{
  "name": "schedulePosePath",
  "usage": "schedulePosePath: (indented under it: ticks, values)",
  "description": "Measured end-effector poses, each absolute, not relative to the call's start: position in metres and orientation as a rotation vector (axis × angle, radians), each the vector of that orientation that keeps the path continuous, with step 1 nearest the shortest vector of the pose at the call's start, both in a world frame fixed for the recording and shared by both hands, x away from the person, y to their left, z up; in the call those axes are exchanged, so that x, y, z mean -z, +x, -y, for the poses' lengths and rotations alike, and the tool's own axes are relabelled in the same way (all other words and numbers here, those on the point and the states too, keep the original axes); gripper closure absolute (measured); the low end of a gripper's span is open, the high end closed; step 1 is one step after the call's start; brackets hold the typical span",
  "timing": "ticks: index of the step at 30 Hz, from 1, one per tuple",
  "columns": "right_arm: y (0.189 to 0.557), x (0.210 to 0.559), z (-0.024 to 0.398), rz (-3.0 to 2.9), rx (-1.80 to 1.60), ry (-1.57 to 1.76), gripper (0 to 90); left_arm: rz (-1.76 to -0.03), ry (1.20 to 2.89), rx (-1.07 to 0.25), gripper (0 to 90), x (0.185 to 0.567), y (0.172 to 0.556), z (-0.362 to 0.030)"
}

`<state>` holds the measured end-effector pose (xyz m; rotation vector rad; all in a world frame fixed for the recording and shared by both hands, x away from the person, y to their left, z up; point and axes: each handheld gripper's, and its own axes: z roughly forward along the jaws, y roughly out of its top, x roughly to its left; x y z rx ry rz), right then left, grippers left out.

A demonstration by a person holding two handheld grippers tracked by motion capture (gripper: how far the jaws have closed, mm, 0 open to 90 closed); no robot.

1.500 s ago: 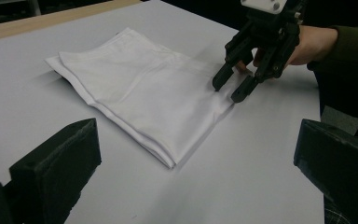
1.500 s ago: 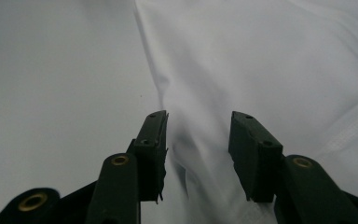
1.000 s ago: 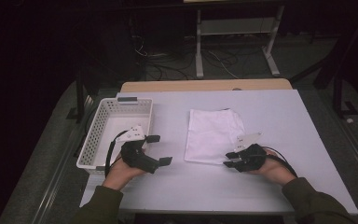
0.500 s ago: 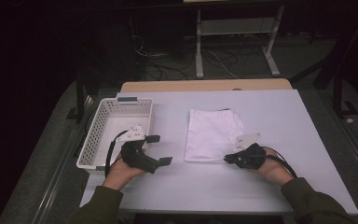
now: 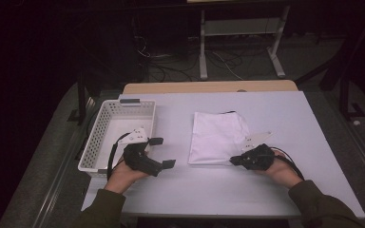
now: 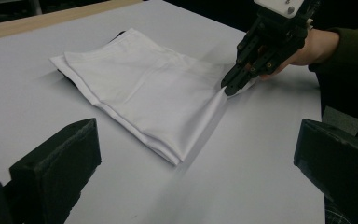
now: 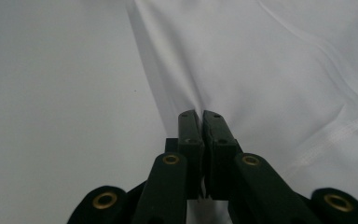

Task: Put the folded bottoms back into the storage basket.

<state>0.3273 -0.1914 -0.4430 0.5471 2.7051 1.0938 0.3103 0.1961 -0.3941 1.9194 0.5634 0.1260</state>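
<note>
Lying flat, long axis toward the table's far edge, white cloth (image 5: 218, 137) is pinched by right gripper (image 5: 234, 161) jaws.

Dim room, cables (image 5: 171, 66) on dark floor (image 5: 247, 71), white table (image 5: 275, 123).

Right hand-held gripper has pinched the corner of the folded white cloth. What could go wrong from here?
1. The right hand-held gripper holds only a thin pinch at the edge of the folded white cloth, so the fabric may slip out when lifted.
2. It may have caught just the top layer, so the fold could fall open.
3. The left hand-held gripper is open beside the white basket, leaving the cloth's other side unsupported; it may drag.
</note>
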Motion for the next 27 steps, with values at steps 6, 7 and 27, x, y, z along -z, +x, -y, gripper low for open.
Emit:
schedulePosePath:
  ticks: [6, 7, 27]
  values:
    - [0.325, 0.440, 0.194, -2.723, -1.115, 0.544, 85.7, -0.563, 1.920, -0.126, 0.0, 0.394, 0.310, -0.196]
    - [0.324, 0.440, 0.194, -2.724, -1.120, 0.549, 85.6, -0.563, 1.920, -0.126, 0.0, 0.394, 0.310, -0.196]
    - [0.307, 0.438, 0.202, -2.775, -1.163, 0.530, 85.6, -0.572, 1.919, -0.126, 0.0, 0.394, 0.311, -0.196]
